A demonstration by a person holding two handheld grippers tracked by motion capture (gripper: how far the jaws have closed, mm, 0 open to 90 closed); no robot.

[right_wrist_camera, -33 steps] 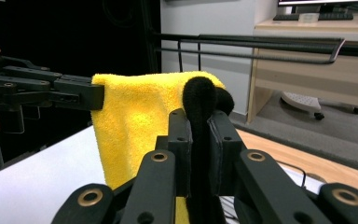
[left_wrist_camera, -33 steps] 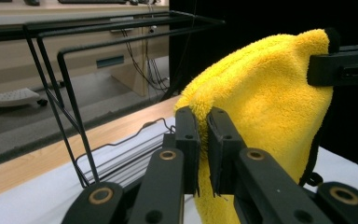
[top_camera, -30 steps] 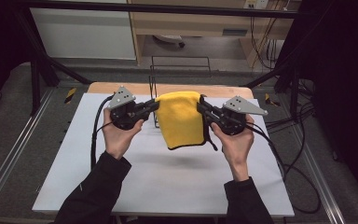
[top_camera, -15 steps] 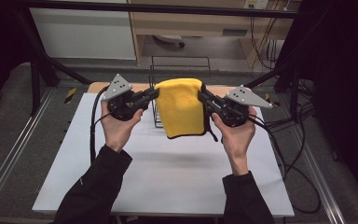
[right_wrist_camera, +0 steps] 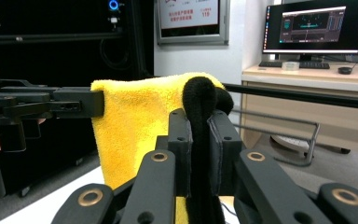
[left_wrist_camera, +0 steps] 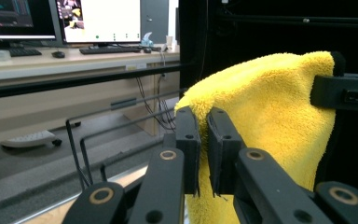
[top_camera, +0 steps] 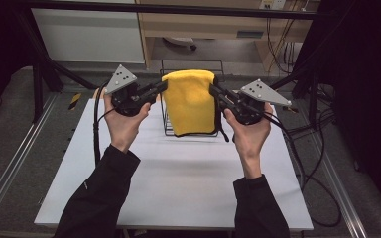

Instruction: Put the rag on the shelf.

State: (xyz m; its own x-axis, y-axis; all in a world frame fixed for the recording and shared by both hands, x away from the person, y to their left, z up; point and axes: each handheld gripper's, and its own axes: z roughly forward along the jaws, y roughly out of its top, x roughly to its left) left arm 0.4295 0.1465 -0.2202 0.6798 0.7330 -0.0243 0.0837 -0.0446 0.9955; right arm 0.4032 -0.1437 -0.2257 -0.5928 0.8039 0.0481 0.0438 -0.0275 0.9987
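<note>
Both hand-held grippers, left and right, each pinching a top corner, have carried the yellow towel forward over the wire rack, probably ready for draping.

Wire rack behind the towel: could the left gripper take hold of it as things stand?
Probably not yet: the left gripper is shut on the yellow towel, as is the right gripper, and the towel hangs in front of the wire rack.
</note>
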